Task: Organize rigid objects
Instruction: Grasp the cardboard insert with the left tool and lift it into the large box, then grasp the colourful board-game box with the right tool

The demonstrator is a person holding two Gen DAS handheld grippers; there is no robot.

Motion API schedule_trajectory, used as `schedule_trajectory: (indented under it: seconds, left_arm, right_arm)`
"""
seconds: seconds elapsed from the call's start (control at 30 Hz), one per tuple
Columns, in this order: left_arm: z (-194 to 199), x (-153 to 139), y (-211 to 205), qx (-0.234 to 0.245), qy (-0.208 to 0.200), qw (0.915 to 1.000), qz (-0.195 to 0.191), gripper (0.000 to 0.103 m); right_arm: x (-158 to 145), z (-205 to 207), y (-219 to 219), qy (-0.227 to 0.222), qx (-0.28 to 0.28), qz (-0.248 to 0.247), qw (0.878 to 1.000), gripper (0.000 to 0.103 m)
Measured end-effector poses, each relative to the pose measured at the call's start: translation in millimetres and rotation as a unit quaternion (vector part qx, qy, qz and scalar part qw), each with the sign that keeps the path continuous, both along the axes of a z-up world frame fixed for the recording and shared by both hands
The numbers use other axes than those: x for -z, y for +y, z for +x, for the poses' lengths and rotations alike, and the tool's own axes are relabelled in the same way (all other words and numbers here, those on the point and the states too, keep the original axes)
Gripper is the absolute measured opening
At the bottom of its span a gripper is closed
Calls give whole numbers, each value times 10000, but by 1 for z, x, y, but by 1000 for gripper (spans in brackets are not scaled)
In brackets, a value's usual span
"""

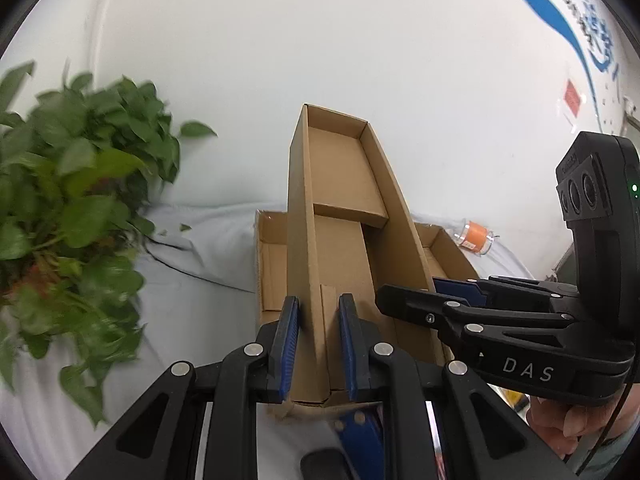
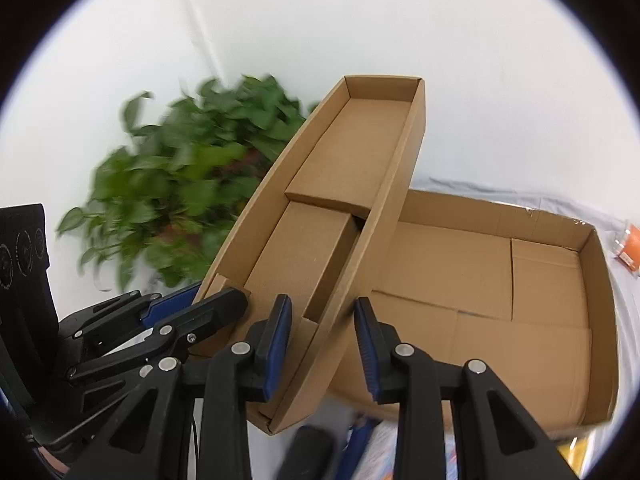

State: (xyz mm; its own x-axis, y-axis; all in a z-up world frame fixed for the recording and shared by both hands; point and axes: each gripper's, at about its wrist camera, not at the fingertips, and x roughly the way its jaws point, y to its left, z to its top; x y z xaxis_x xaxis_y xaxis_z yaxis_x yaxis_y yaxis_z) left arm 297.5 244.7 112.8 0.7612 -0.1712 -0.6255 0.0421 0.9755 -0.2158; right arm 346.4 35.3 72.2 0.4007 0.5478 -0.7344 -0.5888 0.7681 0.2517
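Count: two cardboard boxes, two grippers, one plant, one orange-capped container.

Narrow box (image 1: 340,216) is open-topped, with folded inner partitions, tilted up off the cloth with its far end raised. It sits over the near-left part of the wide flat box (image 2: 520,280), which lies on the white cloth (image 1: 192,280).

Left gripper (image 1: 319,344): fingers narrowly spread, clamped on the narrow box's left wall at its near end.

Right gripper (image 2: 322,344): fingers astride the box's right wall near its near end; gap wider than the wall, so contact can't be confirmed.

Plant (image 1: 68,216) far left, blurred. Orange-capped container (image 1: 474,237) far right on the cloth.
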Motion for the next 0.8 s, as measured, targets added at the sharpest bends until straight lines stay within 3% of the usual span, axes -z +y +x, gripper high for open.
schedule_trajectory:
  seconds: [0.2, 0.37, 0.57, 0.67, 0.73, 0.8]
  left_arm:
    - [81, 61, 7, -66, 872, 9960, -191, 17]
    - [97, 105, -2, -169, 1422, 9897, 3, 17]
    - [68, 123, -16, -183, 1624, 9855, 465, 19]
    - [49, 127, -15, -132, 1595, 9864, 383, 19]
    - [30, 120, -13, -107, 1432, 9892, 297, 28]
    - [8, 105, -14, -88, 1154, 9931, 202, 44]
  right_arm:
    - [66, 63, 6, 895, 3, -238, 9957, 31]
    - [118, 80, 9, 1647, 39, -246, 9860, 30]
    - [141, 72, 22, 1936, 26, -326, 9805, 31]
    - [147, 73, 17, 2144, 130, -236, 9764, 36]
    - [142, 67, 12, 2167, 102, -153, 9761, 44]
    - [118, 57, -2, 1880, 171, -174, 9819, 50]
